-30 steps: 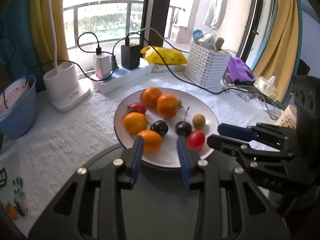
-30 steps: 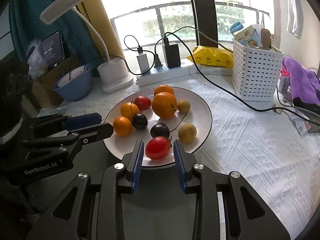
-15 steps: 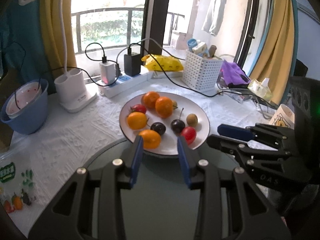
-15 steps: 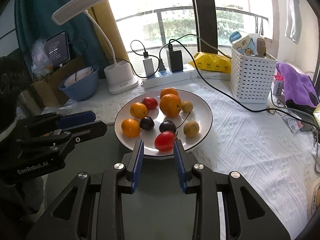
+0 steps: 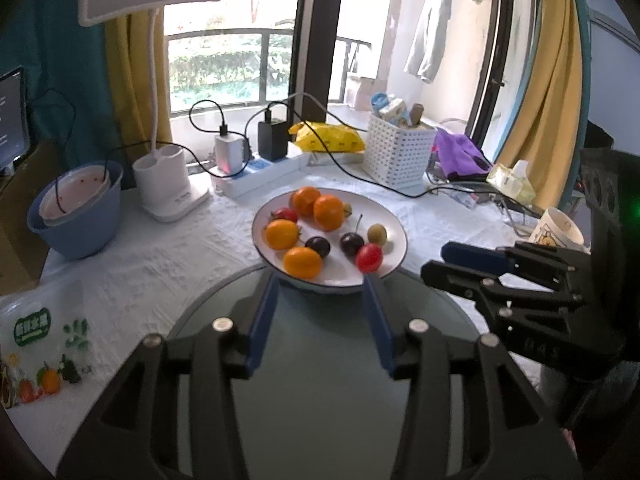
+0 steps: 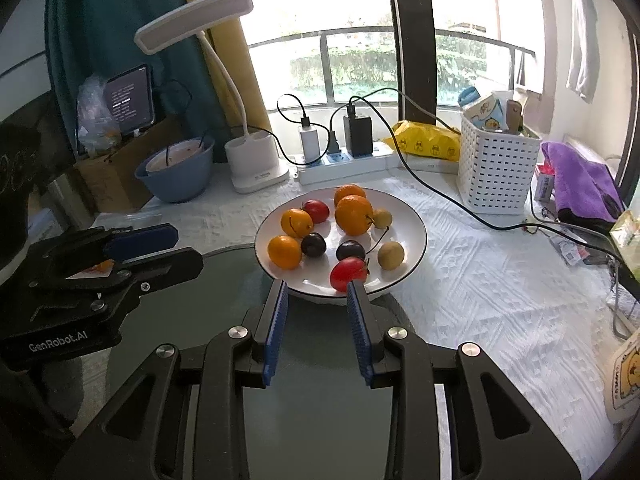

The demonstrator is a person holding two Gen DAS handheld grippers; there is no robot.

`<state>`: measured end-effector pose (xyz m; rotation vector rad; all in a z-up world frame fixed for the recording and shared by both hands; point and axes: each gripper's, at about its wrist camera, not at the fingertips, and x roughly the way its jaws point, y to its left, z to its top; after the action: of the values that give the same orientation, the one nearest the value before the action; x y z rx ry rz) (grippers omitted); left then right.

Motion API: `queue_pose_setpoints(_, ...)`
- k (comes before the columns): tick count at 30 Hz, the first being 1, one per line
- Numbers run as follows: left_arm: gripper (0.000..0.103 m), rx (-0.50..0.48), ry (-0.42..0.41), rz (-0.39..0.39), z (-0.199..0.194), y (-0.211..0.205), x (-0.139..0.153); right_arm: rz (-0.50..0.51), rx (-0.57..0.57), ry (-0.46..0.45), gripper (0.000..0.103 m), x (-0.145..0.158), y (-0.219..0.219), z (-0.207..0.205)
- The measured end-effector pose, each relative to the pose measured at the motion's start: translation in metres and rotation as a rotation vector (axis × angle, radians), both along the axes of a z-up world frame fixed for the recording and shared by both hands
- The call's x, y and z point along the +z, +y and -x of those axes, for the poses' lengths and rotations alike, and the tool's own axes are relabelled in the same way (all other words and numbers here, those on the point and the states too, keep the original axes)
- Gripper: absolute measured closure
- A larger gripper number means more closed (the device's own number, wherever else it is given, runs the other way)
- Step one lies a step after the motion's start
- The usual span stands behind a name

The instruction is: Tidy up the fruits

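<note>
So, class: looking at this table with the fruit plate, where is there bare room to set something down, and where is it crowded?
Free: the white cloth between the plate and the white basket, crossed only by a black cable; also the cloth between the plate and the blue bowl. The dark glass disc nearest both grippers is bare too. Crowded: the window edge, with lamp base, power strip and chargers.

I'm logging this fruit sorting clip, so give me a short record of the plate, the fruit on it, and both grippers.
plate: white plate, resting partly on a round glass board
fruit: four oranges, two dark cherries, two red tomatoes, two small yellow-green fruits
nearest fruit: red tomato
left gripper: jaws opening, nothing between them
right gripper: narrow gap, empty
</note>
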<state>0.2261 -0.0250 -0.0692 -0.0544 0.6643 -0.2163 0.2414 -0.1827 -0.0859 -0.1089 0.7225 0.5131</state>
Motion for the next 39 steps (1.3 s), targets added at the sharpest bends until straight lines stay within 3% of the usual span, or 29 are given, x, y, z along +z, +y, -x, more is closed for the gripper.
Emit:
queue_pose_setpoints(13,0.055,0.02,-0.082,-0.014,0.044,0.007,0.022,0.006,0.004,-0.06,0.07,0.02,0.005,0.039)
queue_pose_setpoints(17,0.038,0.028,-0.116,-0.005,0.056,0.008,0.032,0.008,0.006,-0.085,0.07,0.029,0.006,0.05)
queue_pose_setpoints(29,0.034,0.046,-0.224,-0.03,0.092,0.009,0.064,-0.003,-0.002,-0.183,0.07,0.063,0.003,0.083)
queue_pose_setpoints(31,0.029,0.063,-0.242,-0.042,0.098,0.009,0.07,-0.008,-0.002,-0.2,0.07,0.07,0.003,0.089)
queue_pose_setpoints(33,0.015,0.072,-0.257,-0.048,0.104,0.008,0.075,-0.016,0.0,-0.22,0.07,0.076,0.002,0.095)
queue_pose_setpoints(39,0.013,0.08,-0.314,-0.054,0.127,0.008,0.087,-0.025,0.0,-0.273,0.07,0.093,-0.001,0.116)
